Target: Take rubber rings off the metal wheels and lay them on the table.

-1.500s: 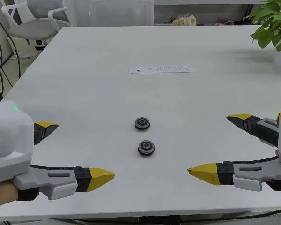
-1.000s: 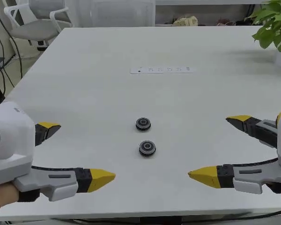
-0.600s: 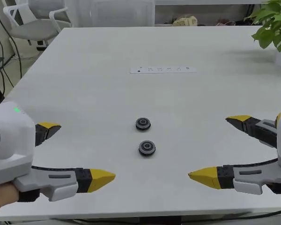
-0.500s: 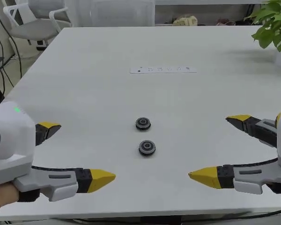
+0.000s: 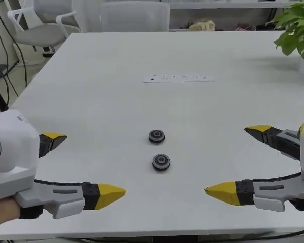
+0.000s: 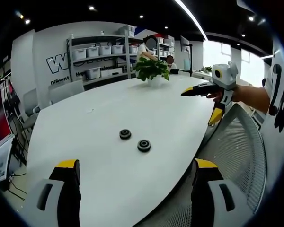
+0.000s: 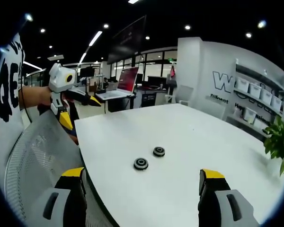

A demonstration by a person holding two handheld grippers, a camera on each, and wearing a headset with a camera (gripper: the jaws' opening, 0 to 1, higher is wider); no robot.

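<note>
The pale grey table (image 5: 116,76) spans the head view, with a leafy plant (image 5: 296,30) at its far right corner and a white office chair (image 5: 45,20) behind its far left corner. The left gripper (image 5: 91,164) hovers over the near left part of the table, its 2 yellow-tipped jaws spread wide with nothing between them. The right gripper (image 5: 228,160) hovers opposite on the near right, its jaws just as wide apart and also holding nothing. A flat white power strip (image 5: 178,78) lies further back along the table's middle. Between the 2 grippers, well apart from both, 2 small metal wheels lie flat on the tabletop: the far wheel (image 5: 156,136) and, just beside it toward the person, the near wheel (image 5: 161,162). Each wheel has its dark rubber ring around the rim, and the 2 wheels do not touch.
</note>
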